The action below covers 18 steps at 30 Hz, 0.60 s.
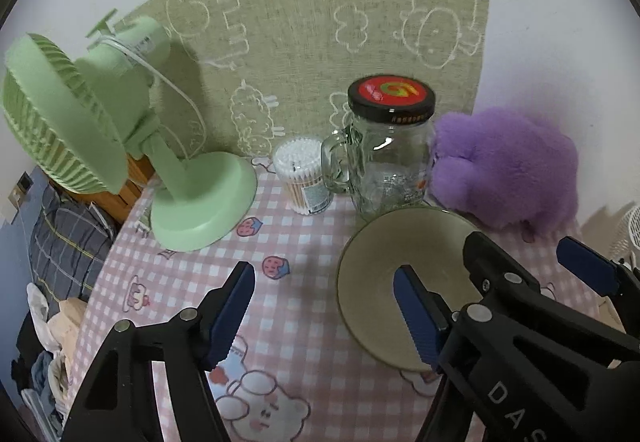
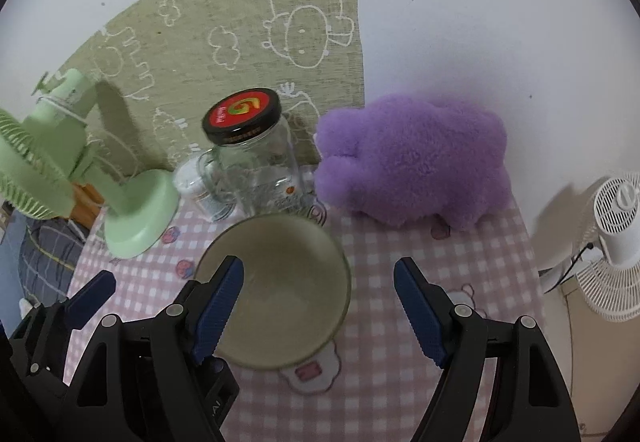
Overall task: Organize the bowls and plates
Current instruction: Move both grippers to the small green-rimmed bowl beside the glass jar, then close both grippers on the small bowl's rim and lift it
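Bowl: a single olive-green bowl (image 1: 384,282) sits upright and empty on the pink checked tablecloth (image 1: 304,306), towards the back of the table, just in front of the glass jar.
Left gripper: the left gripper (image 1: 324,312) hangs above the cloth, tilted downward, its blue pads spread wide with nothing between them; one pad (image 1: 416,318) overlaps the bowl's near-left side in the left wrist view, and whether it touches the bowl cannot be told.
Right gripper: the right gripper (image 2: 318,312) is also tilted downward, jaws spread and empty; the bowl's right half lies in the gap between its pads, and its left pad (image 2: 218,312) overlaps the bowl's left part. No pad presses on the rim.
Grippers together: the two stand side by side, close to each other, each showing in the other's camera.
Glass jar: a clear handled mug jar (image 1: 384,166) with a black lid bearing a red label stands upright just behind the bowl.
Cotton swabs: a clear tub of cotton swabs (image 1: 304,176) stands just left of the jar, by its handle.
Desk fan: a pale green desk fan (image 1: 120,138) stands at the table's left back corner.
Plush toy: a purple plush toy (image 2: 416,162) lies right of the jar against the wall.
Wall: a green cartoon-print cloth (image 2: 248,26) hangs behind the table.
Beyond the table: a white floor fan (image 2: 612,246) stands to the right.
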### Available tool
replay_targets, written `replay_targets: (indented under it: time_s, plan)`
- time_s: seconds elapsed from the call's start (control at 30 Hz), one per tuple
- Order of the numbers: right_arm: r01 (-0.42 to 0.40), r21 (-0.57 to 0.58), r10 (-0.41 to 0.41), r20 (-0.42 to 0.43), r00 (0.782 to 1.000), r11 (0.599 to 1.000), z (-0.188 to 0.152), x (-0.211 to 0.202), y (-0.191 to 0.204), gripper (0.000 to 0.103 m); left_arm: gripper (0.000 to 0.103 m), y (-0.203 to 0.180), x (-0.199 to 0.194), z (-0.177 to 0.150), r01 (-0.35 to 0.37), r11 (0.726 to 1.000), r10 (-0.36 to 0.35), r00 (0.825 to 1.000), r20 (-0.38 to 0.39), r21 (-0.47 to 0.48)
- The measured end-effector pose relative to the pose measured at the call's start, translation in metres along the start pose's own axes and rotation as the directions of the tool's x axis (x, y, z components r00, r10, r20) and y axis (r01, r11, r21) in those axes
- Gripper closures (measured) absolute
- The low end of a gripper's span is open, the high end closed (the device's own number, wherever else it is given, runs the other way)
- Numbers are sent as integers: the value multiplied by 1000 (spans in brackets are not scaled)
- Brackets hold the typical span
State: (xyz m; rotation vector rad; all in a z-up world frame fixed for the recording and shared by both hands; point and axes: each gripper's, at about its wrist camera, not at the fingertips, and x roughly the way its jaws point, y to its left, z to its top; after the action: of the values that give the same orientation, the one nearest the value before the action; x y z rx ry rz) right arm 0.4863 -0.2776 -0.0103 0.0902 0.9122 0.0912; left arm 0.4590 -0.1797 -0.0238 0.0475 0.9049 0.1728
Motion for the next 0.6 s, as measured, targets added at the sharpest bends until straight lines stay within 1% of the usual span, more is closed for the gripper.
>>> replay_targets:
  time_s: [0.13,0.2,0.23,0.27,0.3,0.33,0.37,0.4,0.43,0.47,0.5,0.53,0.6]
  plan:
    - [15,-2,-15,-20,1000,1000,-2,18,-3,24,33,-3,19,-4,13,1000,-13,1000,-24,-8]
    - [21,-1,-21,-40,999,1000,-5,26,-5,33,40,-5,27,-8,14,1000,-14,999,-41,-4]
    - [20,2,-20,-51,999,1000,-7,32,-6,34,41,-5,31,-9,20,1000,-20,999,-51,-6]
    - [19,3,-19,-57,998,1000,-8,34,-7,35,48,-6,34,-11,25,1000,-25,998,-58,-11]
    - [23,6,-22,-63,998,1000,-10,38,-7,42,54,-6,37,-13,27,1000,-28,997,-65,-16]
    - [27,9,-26,-69,997,1000,-11,40,-7,48,56,-5,40,-13,31,999,-32,997,-75,-21]
    - [25,8,-25,-77,997,1000,-13,44,-7,50,63,-4,43,-16,44,998,-48,994,-95,-36]
    - [19,8,-19,-81,997,1000,-15,47,-8,56,66,-4,46,-17,52,998,-57,993,-108,-46]
    - [13,7,-12,-84,996,1000,-16,48,-8,64,66,-4,49,-18,52,997,-57,992,-115,-50]
    - [10,1,-9,-85,996,1000,-17,50,-8,69,69,-5,51,-20,46,998,-52,992,-119,-49]
    - [13,-4,-13,-87,996,1000,-17,52,-8,76,71,-5,51,-20,43,998,-47,992,-114,-44]
    - [11,-3,-11,-90,996,1000,-18,54,-8,78,72,-7,52,-21,41,998,-45,993,-111,-38]
    - [12,-4,-12,-89,996,1000,-18,56,-10,82,83,-9,54,-21,47,998,-51,992,-116,-31]
